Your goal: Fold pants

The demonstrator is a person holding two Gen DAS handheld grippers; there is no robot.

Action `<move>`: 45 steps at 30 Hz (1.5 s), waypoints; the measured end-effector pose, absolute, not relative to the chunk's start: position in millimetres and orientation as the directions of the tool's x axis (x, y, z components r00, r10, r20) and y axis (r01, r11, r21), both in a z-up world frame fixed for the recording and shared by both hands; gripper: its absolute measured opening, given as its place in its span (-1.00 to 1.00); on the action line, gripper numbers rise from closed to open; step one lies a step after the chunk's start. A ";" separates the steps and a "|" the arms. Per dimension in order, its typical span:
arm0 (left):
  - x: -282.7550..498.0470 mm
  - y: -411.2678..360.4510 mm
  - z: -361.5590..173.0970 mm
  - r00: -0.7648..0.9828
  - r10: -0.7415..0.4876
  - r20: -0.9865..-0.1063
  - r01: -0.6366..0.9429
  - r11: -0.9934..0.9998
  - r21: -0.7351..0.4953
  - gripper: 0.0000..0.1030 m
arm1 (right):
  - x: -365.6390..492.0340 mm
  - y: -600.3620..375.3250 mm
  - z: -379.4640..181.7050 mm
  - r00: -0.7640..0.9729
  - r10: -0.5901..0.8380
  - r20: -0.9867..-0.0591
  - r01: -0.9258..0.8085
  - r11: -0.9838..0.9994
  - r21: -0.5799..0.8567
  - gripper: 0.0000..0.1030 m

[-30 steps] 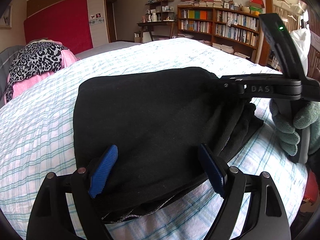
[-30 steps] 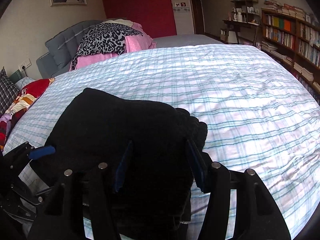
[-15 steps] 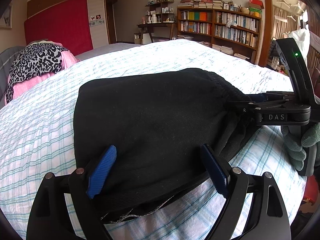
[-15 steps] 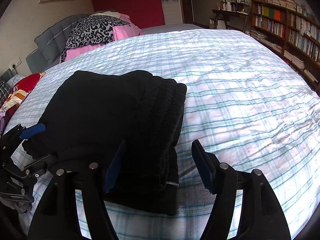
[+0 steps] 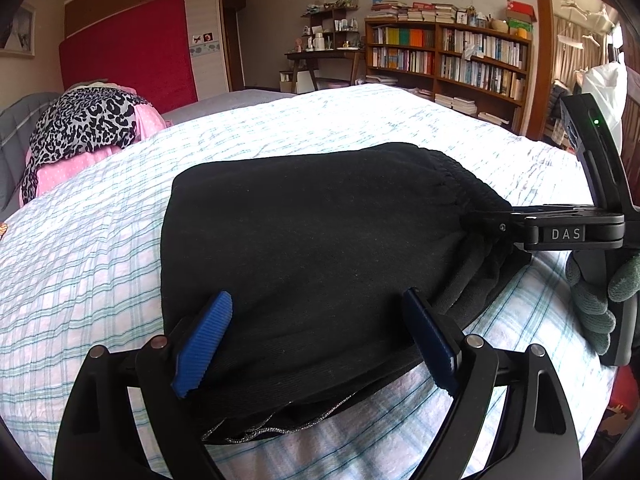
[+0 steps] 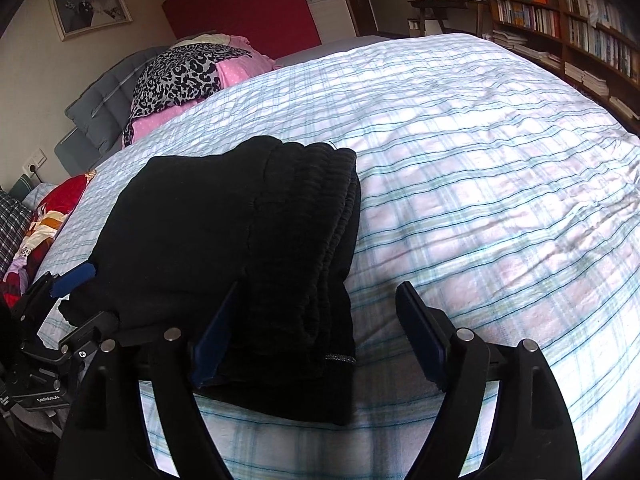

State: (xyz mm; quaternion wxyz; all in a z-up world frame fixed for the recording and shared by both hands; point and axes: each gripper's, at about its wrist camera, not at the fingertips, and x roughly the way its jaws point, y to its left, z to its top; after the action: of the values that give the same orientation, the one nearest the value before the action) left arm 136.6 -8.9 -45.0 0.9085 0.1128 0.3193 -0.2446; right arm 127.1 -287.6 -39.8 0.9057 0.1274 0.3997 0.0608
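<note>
Black pants [image 5: 304,248] lie folded in a compact stack on the plaid bedsheet [image 5: 80,264]; they also show in the right wrist view [image 6: 224,236], with the elastic waistband along the right side. My left gripper [image 5: 316,340] is open, its blue pads straddling the near edge of the stack. My right gripper [image 6: 316,340] is open at the waistband end, its left finger over the fabric and its right finger over the sheet. The right gripper also shows side-on in the left wrist view [image 5: 500,226], at the stack's right end.
A leopard-print and pink pile [image 6: 188,76] lies by the grey headboard [image 6: 96,104]. Red and checked cloth [image 6: 44,216] sits at the bed's left edge. Bookshelves [image 5: 448,60] and a desk [image 5: 324,56] stand beyond the bed.
The right gripper has lowered the waistband end onto the stack, opened and drawn back. The stack now lies flat. The left gripper has barely moved.
</note>
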 end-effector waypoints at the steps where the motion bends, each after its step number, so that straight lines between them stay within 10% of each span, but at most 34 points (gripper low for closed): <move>1: 136.6 -8.8 -44.7 0.678 -0.370 -0.635 0.514 0.856 0.050 0.68 | 127.2 -287.9 -39.9 0.672 0.216 -0.708 -0.007 0.958 0.286 0.58; 18: 136.7 -5.6 -41.3 0.686 -0.367 -0.629 0.504 0.862 0.047 0.68 | 125.2 -294.5 -38.1 0.674 0.229 -0.702 -0.001 0.951 0.309 0.64; 45: 220.6 99.2 -26.7 0.537 -0.485 -0.690 0.209 0.869 -0.448 0.79 | 146.6 -328.7 -6.7 0.664 0.366 -0.652 0.017 0.865 0.502 0.84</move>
State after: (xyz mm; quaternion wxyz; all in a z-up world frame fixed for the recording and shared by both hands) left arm 220.6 99.2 -26.7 0.8623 -0.1579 0.4369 -0.2015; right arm 146.6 -328.7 -6.7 0.8799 0.2403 0.3978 0.0992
